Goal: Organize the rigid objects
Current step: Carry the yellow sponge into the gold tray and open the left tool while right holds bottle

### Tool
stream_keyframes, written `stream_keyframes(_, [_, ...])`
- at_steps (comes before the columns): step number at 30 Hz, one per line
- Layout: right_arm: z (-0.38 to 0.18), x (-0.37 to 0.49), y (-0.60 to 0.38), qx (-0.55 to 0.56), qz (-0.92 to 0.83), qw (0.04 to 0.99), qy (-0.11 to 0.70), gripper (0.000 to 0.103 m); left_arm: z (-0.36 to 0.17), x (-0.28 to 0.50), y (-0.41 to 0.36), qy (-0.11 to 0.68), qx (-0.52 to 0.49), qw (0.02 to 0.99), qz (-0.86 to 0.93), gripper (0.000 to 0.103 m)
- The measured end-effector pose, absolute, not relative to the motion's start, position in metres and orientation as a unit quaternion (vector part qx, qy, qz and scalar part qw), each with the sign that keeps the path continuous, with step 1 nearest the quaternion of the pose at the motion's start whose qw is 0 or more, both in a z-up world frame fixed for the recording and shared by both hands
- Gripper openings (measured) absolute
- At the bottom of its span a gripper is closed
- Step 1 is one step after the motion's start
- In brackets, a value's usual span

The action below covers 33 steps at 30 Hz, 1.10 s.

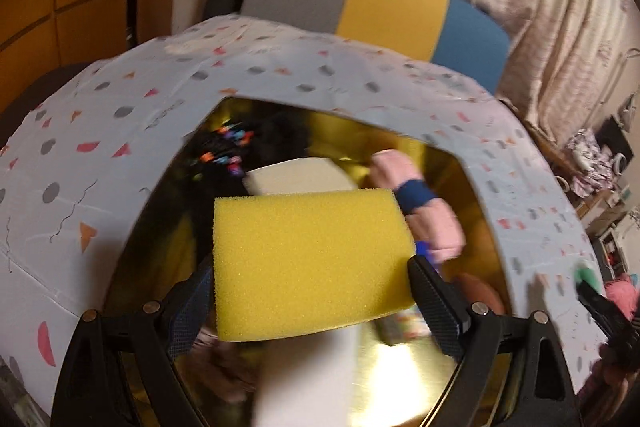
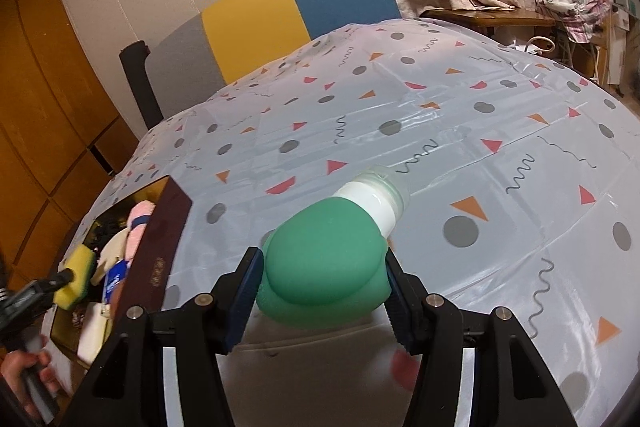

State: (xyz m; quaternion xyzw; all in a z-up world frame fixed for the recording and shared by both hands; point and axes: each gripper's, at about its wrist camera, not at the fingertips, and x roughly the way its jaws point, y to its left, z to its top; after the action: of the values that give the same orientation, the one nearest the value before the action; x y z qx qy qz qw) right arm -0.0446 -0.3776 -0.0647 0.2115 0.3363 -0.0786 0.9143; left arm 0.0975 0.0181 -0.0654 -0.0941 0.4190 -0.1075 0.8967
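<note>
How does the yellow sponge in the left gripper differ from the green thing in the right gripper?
The yellow sponge is a flat-sided porous block; the green item is rounded and smooth, with a white neck and clear cap. The sponge hangs over the open gold-lined box; the green item is above the patterned tablecloth, away from the box. Both are clamped between gripper fingers.

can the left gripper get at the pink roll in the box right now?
Probably not. The left gripper is already shut on the yellow sponge, which fills its fingers and hangs over the gold box in front of the pink roll.
</note>
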Motion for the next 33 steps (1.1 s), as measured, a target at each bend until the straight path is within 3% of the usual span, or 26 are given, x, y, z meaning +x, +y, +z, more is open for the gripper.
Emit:
stream_keyframes(10, [-0.046,-0.047,-0.343,0.2,-0.053,0.921,0.33,0.058,-0.08,0.123,0.028,0.456,-0.096,0.88,-0.094,0.097])
stream_keyframes(24, [-0.027,-0.041,-0.284,0.166,0.008,0.931,0.326,0.058,-0.06,0.113,0.04,0.427,-0.096,0.891,-0.122,0.099])
stream_keyframes(28, [-0.028,-0.042,-0.274,0.162,0.016,0.93,0.329,0.058,-0.076,0.133,0.036,0.472,-0.094,0.867,-0.132,0.1])
stream_keyframes(33, [-0.027,-0.046,-0.266,0.156,0.021,0.931,0.33,0.058,-0.062,0.122,0.041,0.429,-0.122,0.883,-0.149,0.101])
